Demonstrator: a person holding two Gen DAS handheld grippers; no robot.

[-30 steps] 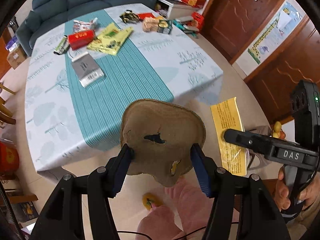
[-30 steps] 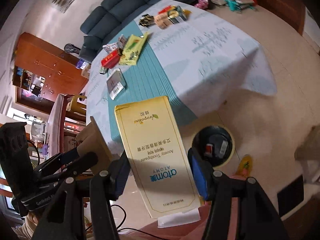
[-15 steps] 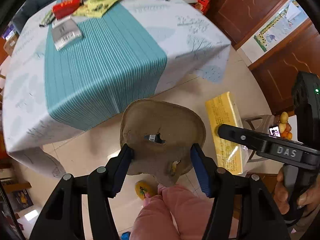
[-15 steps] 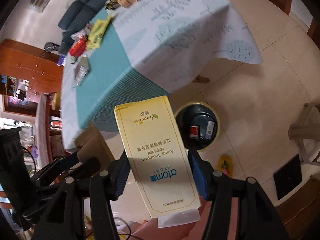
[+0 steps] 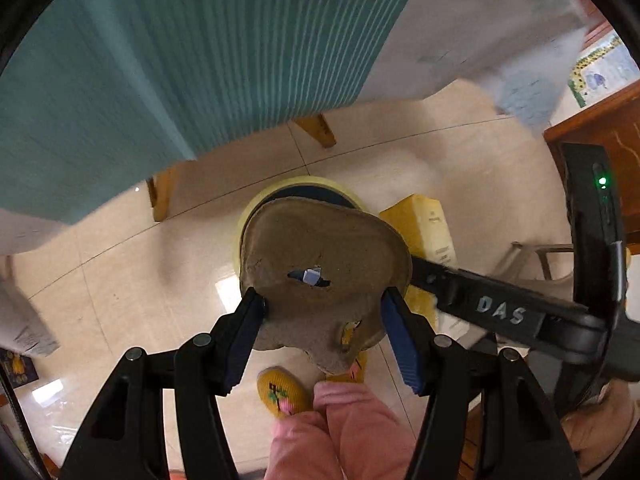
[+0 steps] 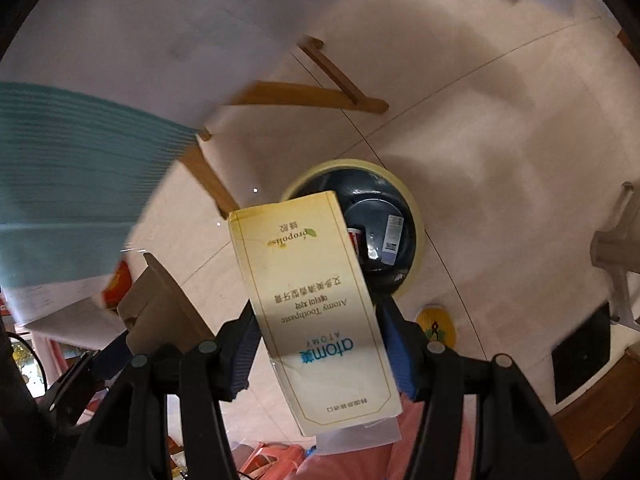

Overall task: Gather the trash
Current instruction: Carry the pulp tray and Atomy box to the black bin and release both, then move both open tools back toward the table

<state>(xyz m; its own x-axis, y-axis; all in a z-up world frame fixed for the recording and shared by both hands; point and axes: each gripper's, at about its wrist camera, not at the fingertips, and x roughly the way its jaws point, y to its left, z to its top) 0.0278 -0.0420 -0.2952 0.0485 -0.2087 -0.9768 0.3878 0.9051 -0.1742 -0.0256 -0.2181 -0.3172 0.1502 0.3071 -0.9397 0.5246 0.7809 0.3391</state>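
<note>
My left gripper is shut on a brown, torn piece of pulp cardboard and holds it over a round trash bin with a yellow rim on the floor. My right gripper is shut on a yellow Atomy toothpaste box, held above and just left of the same bin, which has a dark liner and some trash inside. The toothpaste box also shows in the left wrist view, and the cardboard in the right wrist view.
The table with its teal-striped cloth hangs over the floor behind the bin, on wooden legs. The person's pink-clad legs and yellow slippers are below. A plastic stool stands at the right.
Both grippers have swung down from the tabletop toward the floor, carrying the cardboard and the toothpaste box. The bin is now directly under them and much nearer.
</note>
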